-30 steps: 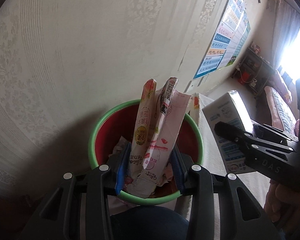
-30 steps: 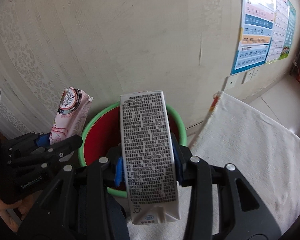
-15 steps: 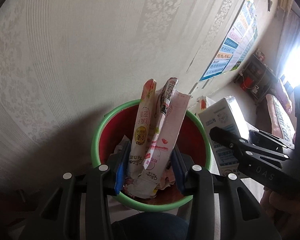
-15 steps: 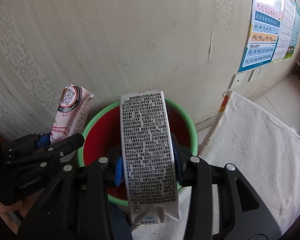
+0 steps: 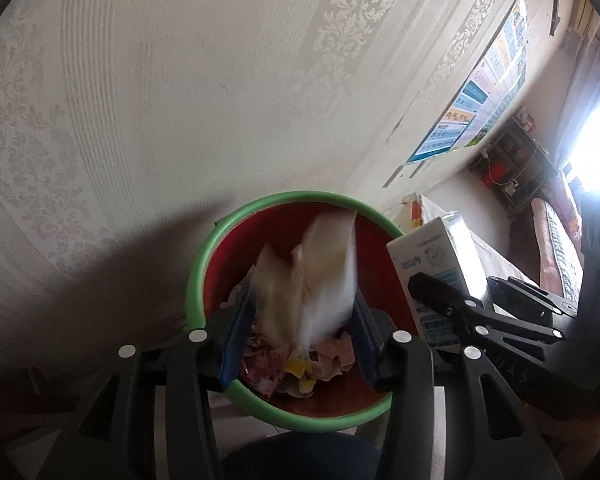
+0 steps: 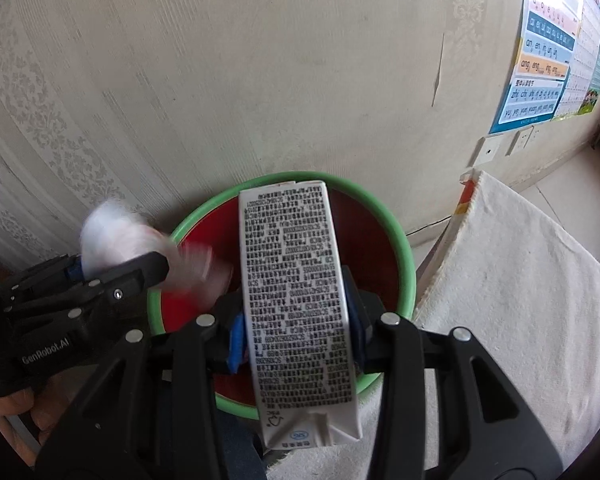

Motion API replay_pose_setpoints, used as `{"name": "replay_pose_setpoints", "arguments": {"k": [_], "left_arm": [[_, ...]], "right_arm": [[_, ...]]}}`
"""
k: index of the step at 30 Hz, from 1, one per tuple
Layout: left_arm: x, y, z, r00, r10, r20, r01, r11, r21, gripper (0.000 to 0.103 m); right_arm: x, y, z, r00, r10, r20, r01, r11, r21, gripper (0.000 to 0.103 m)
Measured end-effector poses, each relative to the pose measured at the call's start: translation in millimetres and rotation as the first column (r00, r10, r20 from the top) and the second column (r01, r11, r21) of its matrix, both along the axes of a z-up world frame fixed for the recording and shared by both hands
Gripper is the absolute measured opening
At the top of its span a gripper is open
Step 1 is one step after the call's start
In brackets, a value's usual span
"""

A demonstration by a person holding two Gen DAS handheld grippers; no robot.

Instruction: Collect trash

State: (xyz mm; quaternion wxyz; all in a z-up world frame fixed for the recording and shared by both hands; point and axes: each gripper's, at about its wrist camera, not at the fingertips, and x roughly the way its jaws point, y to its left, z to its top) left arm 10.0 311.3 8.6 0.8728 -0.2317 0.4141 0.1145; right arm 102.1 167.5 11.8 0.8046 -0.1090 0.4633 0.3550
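Left gripper [image 5: 300, 320] over the red bin [image 5: 210, 276], its fingers spread apart, and the snack wrappers [image 5: 320, 276] are a blur between them, possibly loose. Crumpled trash [image 5: 300, 364] lies in the bin. Right gripper [image 6: 296, 328] pinches the milk carton [image 6: 296, 300] above the rim.

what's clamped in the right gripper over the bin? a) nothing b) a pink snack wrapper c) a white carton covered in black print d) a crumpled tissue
c: the right gripper has its blue pads pressed to both sides of the white carton, whose printed face hangs above the red bin.
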Motion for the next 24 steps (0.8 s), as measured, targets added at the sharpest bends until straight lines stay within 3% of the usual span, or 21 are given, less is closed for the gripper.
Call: {"name": "replay_pose_setpoints", "arguments": {"k": [3,5,11,15,17,24], "left_arm": [[-4,4,0,0.999,0.030,0.015,-0.029,0.999,-0.017,0.060],[-7,5,1,0.999,0.042,0.022,-0.042,0.999,-0.021,0.066],[-13,2,5,0.998,0.053,0.039,-0.052,0.998,-0.024,0.075],[-14,-5,11,0.998,0.045,0.048,-0.044,0.999,-0.015,0.081],[-17,-11,15,0.998,0.038,0.050,-0.039,0.999,0.014,0.091],[-15,-40,26,0.998,-0.017,0.060,0.014,0.999,0.049,0.093]], "right_arm": [[1,-1,-4,1.000,-0.003,-0.011,0.003,1.000,-0.005,0.049],[1,-4,-5,1.000,-0.013,-0.013,0.013,1.000,0.000,0.070],[2,-10,1,0.999,-0.037,-0.013,0.037,0.999,0.022,0.085],[-2,-20,14,0.998,-0.049,0.033,0.048,0.999,0.021,0.090],[-5,-30,21,0.996,-0.060,0.064,0.059,0.998,0.017,0.095],[-19,-94,37,0.977,-0.127,0.172,0.129,0.992,-0.005,0.098]]}}
